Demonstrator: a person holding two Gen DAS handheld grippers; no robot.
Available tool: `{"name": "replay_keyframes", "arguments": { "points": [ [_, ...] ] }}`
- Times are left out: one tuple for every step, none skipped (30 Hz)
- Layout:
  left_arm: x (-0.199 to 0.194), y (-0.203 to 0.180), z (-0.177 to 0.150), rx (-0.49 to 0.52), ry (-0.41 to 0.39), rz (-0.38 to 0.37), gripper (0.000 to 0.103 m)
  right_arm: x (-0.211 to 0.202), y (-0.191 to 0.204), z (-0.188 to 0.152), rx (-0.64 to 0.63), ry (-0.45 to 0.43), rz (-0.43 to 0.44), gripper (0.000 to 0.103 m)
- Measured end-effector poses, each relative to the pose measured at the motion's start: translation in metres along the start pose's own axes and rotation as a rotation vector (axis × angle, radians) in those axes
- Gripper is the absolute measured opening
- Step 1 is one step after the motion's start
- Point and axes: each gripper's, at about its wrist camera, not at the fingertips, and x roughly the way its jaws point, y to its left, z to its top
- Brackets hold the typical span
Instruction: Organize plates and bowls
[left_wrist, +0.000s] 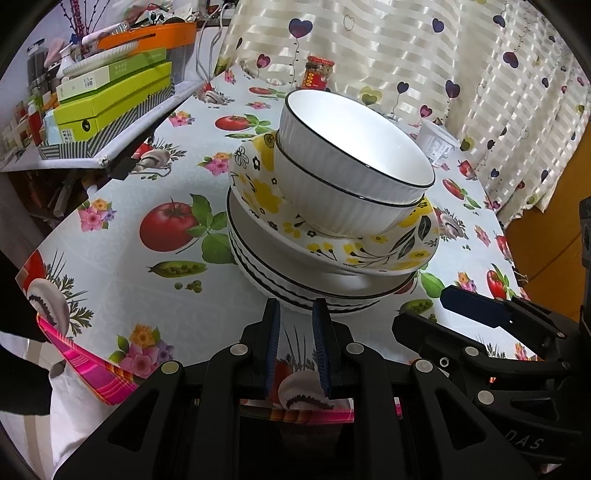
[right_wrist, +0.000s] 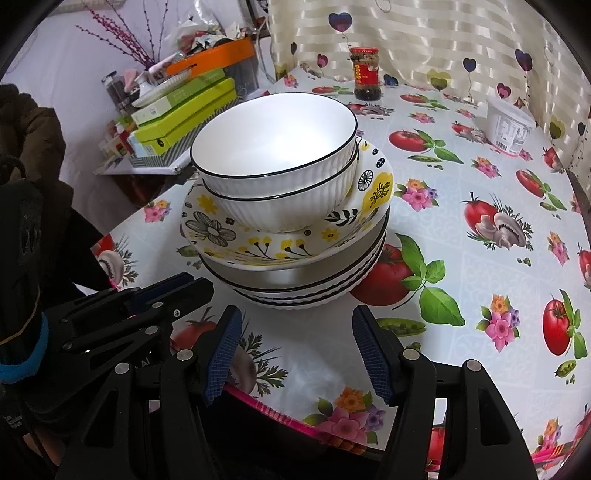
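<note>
Your left gripper (left_wrist: 295, 314) sits at the near table edge, jaws narrowed to a slim gap with nothing between the blue pads; only tablecloth (left_wrist: 122, 266) shows in the gap. It points down at the foot of the dish stack, close to it; contact cannot be judged

Your right gripper (right_wrist: 297, 321) has its jaws set wide, nothing between them, also aimed at the base of the stack and clear of it. Both grippers lie side by side on the near side of the stack, each visible in the other's view

Stack, from top down:
- 2 nested white ribbed bowls (left_wrist: 354, 162) with thin black rims, the upper one tilted inside the lower
- 1 floral plate (left_wrist: 369, 247) with yellow and black flowers, sitting askew, tipped toward the left gripper's side
- a pile of white plates (left_wrist: 295, 291) with black rim lines, resting on the tablecloth; exact count cannot be told

Surroundings: a red-lidded jar (right_wrist: 365, 74) stands at the far edge near the curtain (right_wrist: 424, 40); a white plastic tub (right_wrist: 508, 127) sits well apart on the right side of the table. Green boxes (left_wrist: 110, 99) and an orange tray (left_wrist: 162, 33) are piled on a shelf beyond the table's left side
</note>
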Motion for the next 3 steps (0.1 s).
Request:
{"name": "replay_keyframes", "arguments": {
  "points": [
    [-0.0003,-0.0002,0.0001,0.001,-0.002,0.004,0.019,-0.0004,-0.001,0.0,0.001,-0.001,0.004,0.063],
    [0.0,0.0001,0.0001,0.001,-0.001,0.003,0.019,-0.0008,-0.0008,-0.0004,0.0,-0.001,0.008,0.063],
    [0.0001,-0.0002,-0.0004,-0.001,0.002,0.001,0.019,-0.0011,-0.0013,-0.0007,-0.001,-0.002,0.009,0.063]
  ]
}}
